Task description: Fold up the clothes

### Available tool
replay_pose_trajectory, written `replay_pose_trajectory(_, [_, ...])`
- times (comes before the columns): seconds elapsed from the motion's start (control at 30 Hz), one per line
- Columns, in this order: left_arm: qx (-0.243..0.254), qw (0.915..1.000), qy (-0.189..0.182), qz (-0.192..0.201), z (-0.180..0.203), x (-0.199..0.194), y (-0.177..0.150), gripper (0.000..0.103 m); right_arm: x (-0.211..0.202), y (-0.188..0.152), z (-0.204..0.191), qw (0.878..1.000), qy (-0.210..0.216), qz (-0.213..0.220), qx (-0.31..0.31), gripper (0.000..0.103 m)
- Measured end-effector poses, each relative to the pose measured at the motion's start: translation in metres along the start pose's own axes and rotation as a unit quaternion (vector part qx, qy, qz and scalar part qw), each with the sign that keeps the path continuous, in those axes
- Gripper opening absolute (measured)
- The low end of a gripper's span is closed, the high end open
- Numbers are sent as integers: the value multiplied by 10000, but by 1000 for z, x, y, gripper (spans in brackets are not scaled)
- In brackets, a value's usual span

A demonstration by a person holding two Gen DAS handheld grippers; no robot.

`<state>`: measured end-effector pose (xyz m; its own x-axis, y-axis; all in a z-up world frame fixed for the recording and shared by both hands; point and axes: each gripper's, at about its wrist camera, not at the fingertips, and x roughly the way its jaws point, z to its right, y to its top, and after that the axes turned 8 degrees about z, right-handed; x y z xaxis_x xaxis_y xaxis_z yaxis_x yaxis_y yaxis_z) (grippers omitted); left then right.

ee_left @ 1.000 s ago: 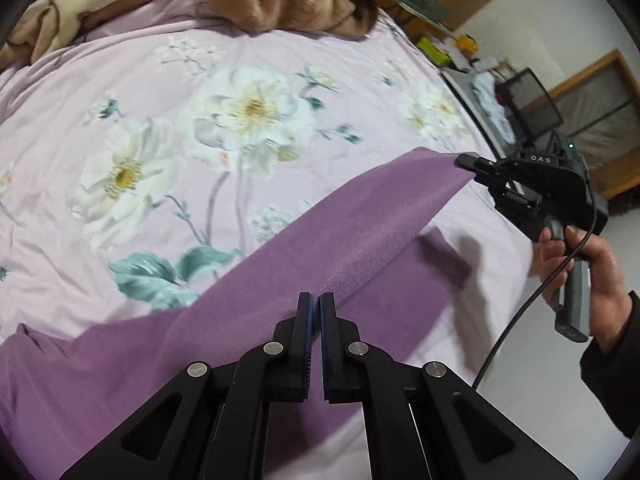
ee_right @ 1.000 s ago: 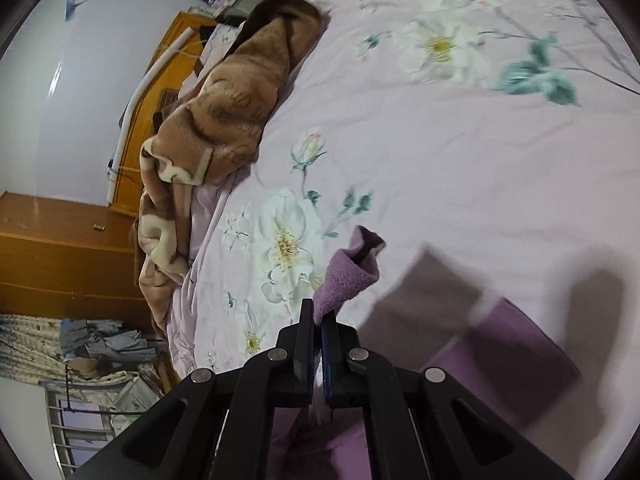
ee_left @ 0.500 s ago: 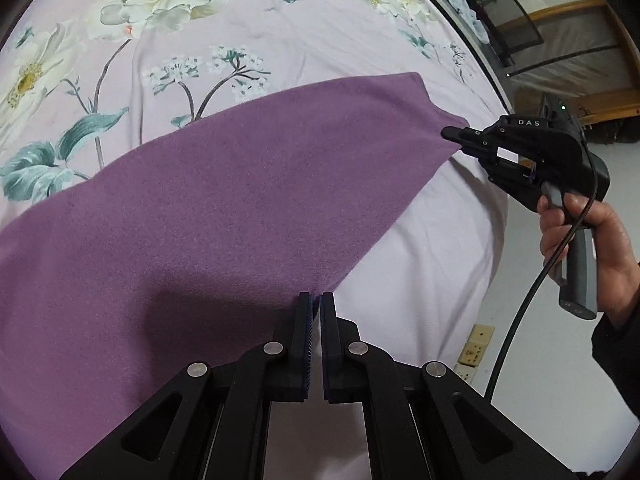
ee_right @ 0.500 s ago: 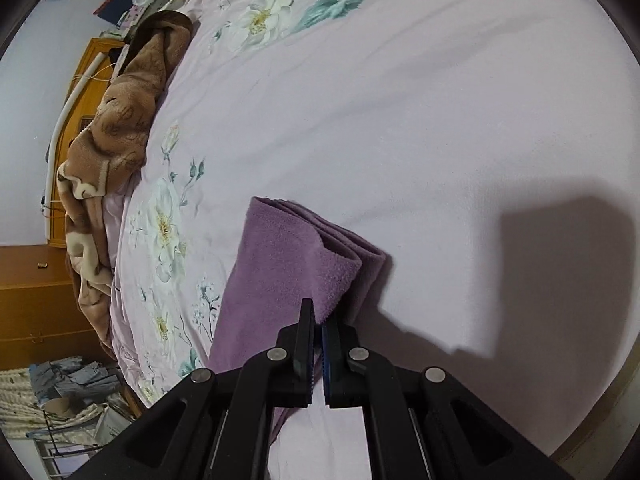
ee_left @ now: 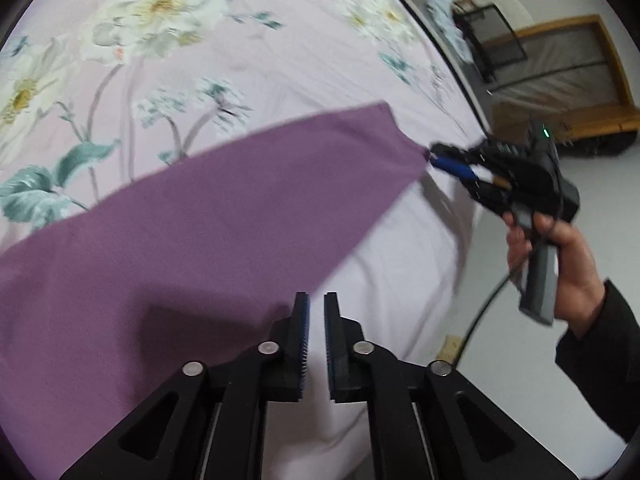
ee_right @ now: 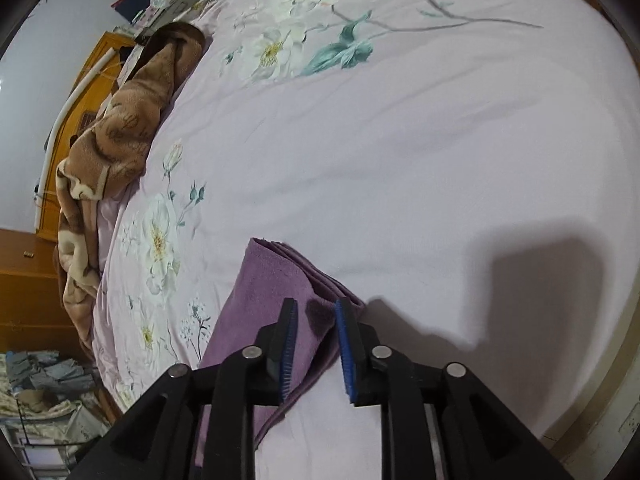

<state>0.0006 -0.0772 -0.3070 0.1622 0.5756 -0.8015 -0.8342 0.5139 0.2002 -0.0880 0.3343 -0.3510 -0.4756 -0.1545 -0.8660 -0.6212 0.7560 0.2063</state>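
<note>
**Obs 1:** One fold looks laid. Soft purple fleece garment (ee_left: 208, 216) lies flat across the lilac floral bedsheet (ee_left: 280, 52), near the bed's front edge. In the right wrist view its corner (ee_right: 276, 304) shows stacked layers, so the cloth is doubled over at least once there.

**Obs 2:** Claws?

**Obs 1:** Left gripper (ee_left: 316, 320): jaws just parting, a narrow slit between the blue pads, nothing pinched. The garment's edge sits right beside the left finger, apart from it as far as I can tell. Right gripper (ee_right: 316, 332): jaws opening, spread over the folded corner. The cloth lies under and between the fingers, pads not pressing it. In the left wrist view the right gripper (ee_left: 444, 160) sits at the garment's far tip; whether it touches there is blurred.

**Obs 2:** So both are letting go.

**Obs 1:** My reading, yes: release after laying the fold down.

**Obs 2:** What remains?

**Obs 1:** The piece is a long band, not a compact bundle. I judge at least one more fold across its length is due, then smoothing. Its left end runs out of view, so its whole shape is unknown.

**Obs 2:** Anything else on the bed?

**Obs 1:** Brown patterned plush blanket (ee_right: 132, 120), bunched at the far side, well apart.
</note>
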Motion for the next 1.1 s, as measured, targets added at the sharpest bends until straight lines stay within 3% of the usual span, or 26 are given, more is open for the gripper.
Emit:
replay_pose_trajectory(0.07, [-98,9999,120,-28,-6,6,7,9,8,0,4,9998,-101,-139,54,27])
replay_pose_trajectory(0.17, [-120,9996,213,-106,-14,13,12,9,12,-7,24,9973,229,-314,616,37])
replay_pose_trajectory(0.47, [-80,9981,471,-387,-23,30,10,9,46,-3,35,9880,1071,-482,1007,43])
replay_pose_trajectory(0.5, [-71,9979,487,-412,-22,31,10,9,50,-2,32,9877,1143,-537,926,40])
replay_pose_trajectory(0.53, [-57,9978,502,-433,-21,31,9,9,51,0,27,9881,1165,-594,808,24])
replay_pose_trajectory(0.57, [-43,9977,511,-445,-20,32,10,9,53,1,22,9884,1188,-650,689,14])
replay_pose_trajectory(0.6, [-30,9976,520,-457,-19,33,10,9,54,3,14,9881,1276,-680,524,10])
replay_pose_trajectory(0.97, [-96,9980,527,-333,-14,37,14,9,40,28,-5,9882,1495,-309,-112,9])
replay_pose_trajectory(1.07, [-183,9971,575,-461,-18,47,7,9,69,21,17,9897,1140,-838,232,10])
replay_pose_trajectory(1.1, [-206,9970,576,-477,-19,48,5,9,73,20,27,9871,1213,-913,505,9])
